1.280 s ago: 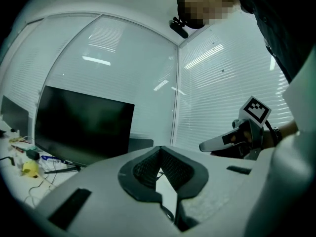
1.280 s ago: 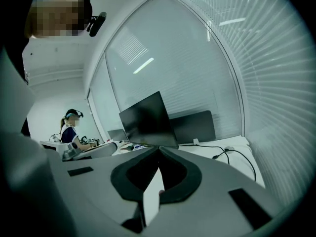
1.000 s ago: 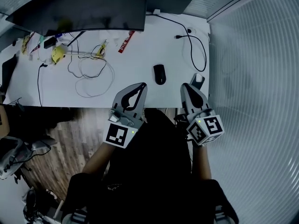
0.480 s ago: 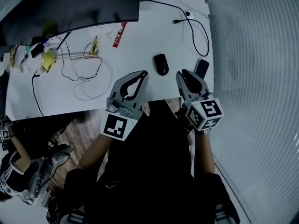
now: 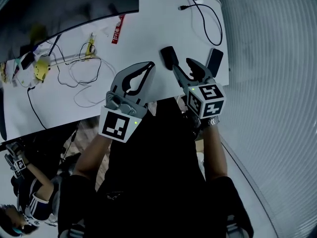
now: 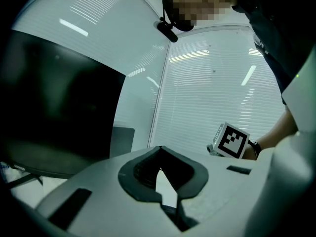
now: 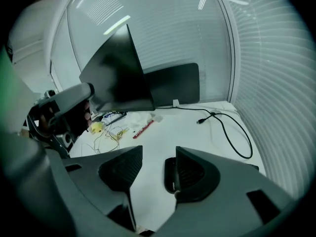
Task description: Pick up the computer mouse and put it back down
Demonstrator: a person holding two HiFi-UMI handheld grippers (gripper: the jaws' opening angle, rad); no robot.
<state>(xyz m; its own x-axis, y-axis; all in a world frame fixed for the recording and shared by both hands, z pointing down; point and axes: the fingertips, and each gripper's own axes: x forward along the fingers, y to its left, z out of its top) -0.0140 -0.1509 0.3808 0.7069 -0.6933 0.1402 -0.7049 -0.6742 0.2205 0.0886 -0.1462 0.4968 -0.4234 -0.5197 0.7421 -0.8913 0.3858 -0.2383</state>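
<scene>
The black computer mouse [image 5: 169, 57] lies on the white desk [image 5: 148, 29], right of the middle and close to the front edge. My right gripper [image 5: 186, 67] hangs over that edge just this side of the mouse, pointing down at it. Its jaws are opening and nothing sits between them. In the right gripper view the mouse [image 7: 170, 176] shows in the gap, half hidden behind the right-hand jaw of the gripper [image 7: 159, 153]. My left gripper [image 5: 147, 68] is shut and empty, held near the desk edge left of the mouse; in its own view the gripper [image 6: 160, 149] points at the blinds.
A black phone [image 5: 214, 61] lies right of the mouse by the desk's right edge. A black cable [image 5: 210, 21] loops at the back right. The dark monitor [image 5: 64, 4] stands at the back left, with tangled thin wires [image 5: 79, 78], a red strip [image 5: 117, 29] and yellow bits [image 5: 42, 66] before it.
My right gripper has come down and forward over the desk edge towards the mouse, and its jaws have parted. The left gripper has sunk and moved forward a little, still shut.
</scene>
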